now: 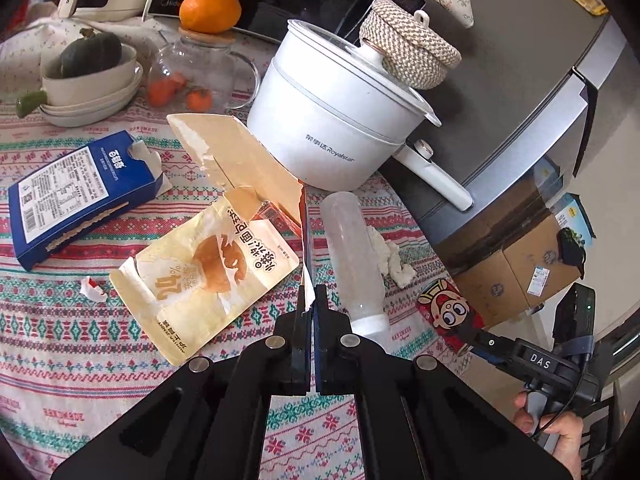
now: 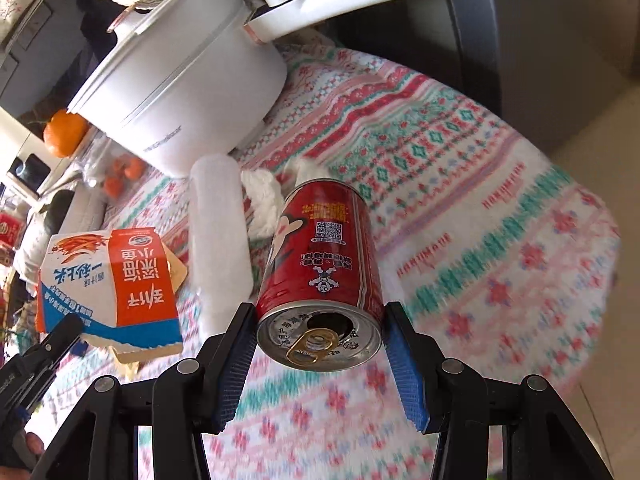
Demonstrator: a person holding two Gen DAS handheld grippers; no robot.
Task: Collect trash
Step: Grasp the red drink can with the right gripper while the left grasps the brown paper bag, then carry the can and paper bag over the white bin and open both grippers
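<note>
clamping a red can [image 2: 320,264] at frame centre, the right gripper [image 2: 320,360] fingers squeeze its sides — left gripper [image 1: 309,312] fingers pinch a torn carton [image 1: 248,160] edge-on, its lower part hidden.

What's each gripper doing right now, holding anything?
Left gripper: closed on the edge of the torn orange snack carton.
Right gripper: fingers closed on the red drink can, at its opened top end.

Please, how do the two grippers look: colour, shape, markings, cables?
Both are black, with two flat fingers on hinged links with silver pins. The right gripper has blue ridged pads. Its body reads "DAS", with a green light and a black cable.
</note>
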